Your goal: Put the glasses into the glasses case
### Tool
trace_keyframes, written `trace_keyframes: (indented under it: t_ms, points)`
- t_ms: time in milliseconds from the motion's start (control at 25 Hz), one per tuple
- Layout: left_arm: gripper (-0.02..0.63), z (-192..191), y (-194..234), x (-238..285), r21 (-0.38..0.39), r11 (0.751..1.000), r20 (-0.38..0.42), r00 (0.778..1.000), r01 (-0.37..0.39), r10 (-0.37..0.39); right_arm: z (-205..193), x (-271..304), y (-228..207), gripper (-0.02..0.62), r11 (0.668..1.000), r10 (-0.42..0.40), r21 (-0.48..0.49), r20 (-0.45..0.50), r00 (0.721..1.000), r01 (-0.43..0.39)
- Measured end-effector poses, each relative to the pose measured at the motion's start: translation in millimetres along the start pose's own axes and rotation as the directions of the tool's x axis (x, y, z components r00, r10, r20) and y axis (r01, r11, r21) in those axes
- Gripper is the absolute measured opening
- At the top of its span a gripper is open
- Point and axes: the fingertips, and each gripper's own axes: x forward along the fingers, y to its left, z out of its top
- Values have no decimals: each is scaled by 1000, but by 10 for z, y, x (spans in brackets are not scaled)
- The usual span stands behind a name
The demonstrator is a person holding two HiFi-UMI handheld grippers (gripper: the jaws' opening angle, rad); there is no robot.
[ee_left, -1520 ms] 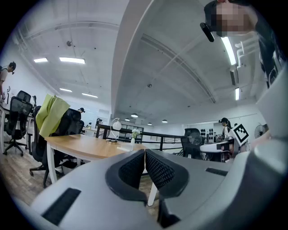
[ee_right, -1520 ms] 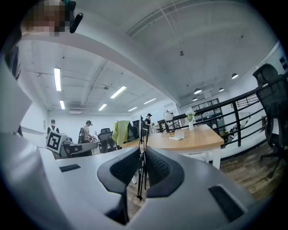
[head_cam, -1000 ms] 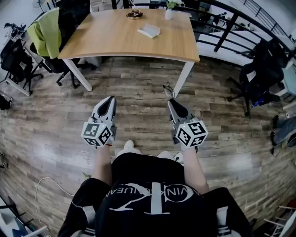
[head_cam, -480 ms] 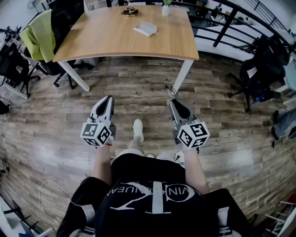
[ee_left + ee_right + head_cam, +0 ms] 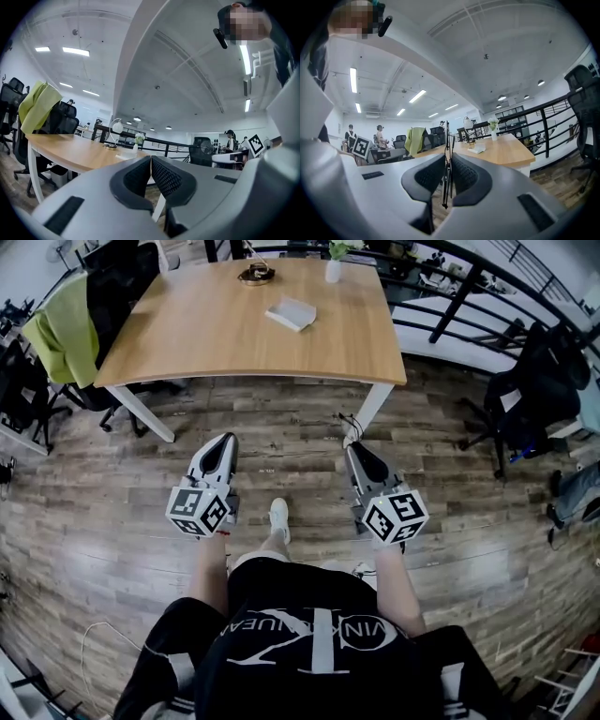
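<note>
Two grippers: left gripper [image 5: 151,161] closed, empty; right gripper [image 5: 447,161] pinching thin black wire [image 5: 446,140]
Risk: dropping wire; thin hold, table [image 5: 187,334] well off

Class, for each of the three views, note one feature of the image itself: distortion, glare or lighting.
Head view: the wide lens bows the floor planks; light is even, no glare on the table. Left gripper view: black round border, ceiling lights burn out white. Right gripper view: same round border, the railing bends.
</note>
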Motion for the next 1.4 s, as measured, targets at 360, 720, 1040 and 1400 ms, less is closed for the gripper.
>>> trace_keyframes:
  t_ms: [360,720,1040,1400]
  points:
    - [21,30,285,461,-20,1000,0,1000,7,-7,19,503,-216,52,1000,4,23,-21,1000,-3]
    - [17,17,603,882,-39,999,-27,1000,10,-11,32,963,-424,52,998,-11,57,-44,999,13]
    - [17,19,888,1349,-39,999,-54,998,36,-38,55,1387,-649,52,995,-43,83,-57,997,48]
    - [15,34,1274,1917,-48,997,-74,995,59,-62,103,1964,-891,52,992,-67,102,-65,996,74]
